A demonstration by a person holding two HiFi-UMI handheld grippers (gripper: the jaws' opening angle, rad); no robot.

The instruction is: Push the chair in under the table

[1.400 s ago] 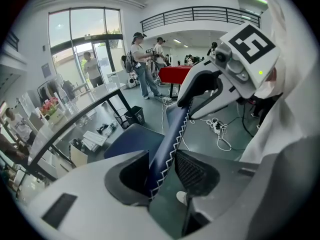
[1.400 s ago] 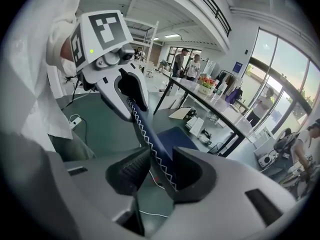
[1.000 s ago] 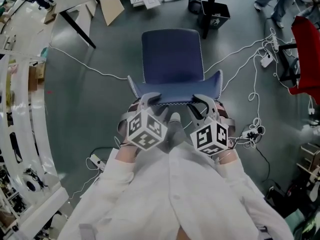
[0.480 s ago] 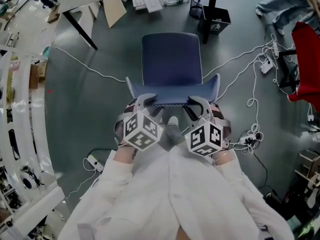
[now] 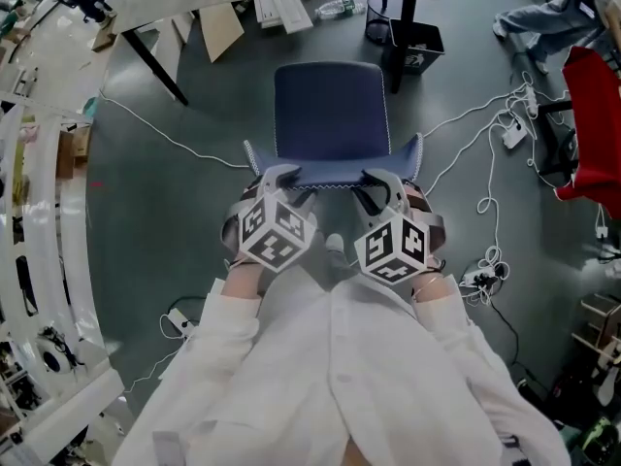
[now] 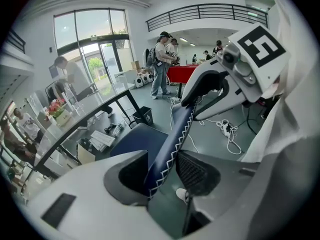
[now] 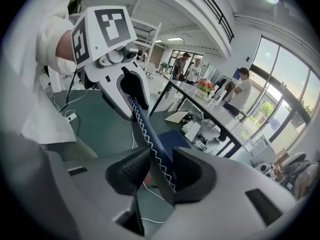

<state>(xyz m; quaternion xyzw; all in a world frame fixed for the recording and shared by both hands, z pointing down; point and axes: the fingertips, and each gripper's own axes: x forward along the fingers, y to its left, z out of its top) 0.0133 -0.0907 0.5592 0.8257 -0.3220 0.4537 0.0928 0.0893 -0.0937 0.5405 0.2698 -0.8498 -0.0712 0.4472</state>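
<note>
I wear a white coat (image 5: 330, 377) with long sleeves (image 5: 215, 330) and a pale shoe (image 6: 181, 194). My left tongs (image 5: 281, 176) and right tongs (image 5: 375, 179) are grey with black bumpy pads (image 6: 196, 171). Each has a white cube (image 5: 275, 233) with black square marks. The left jaws have just been opening a bit, with the chair (image 5: 332, 115) between them.

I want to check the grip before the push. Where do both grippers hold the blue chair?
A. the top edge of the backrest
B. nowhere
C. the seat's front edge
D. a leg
A: the left gripper and right gripper each have the top edge of the backrest clamped between their jaws.
</note>
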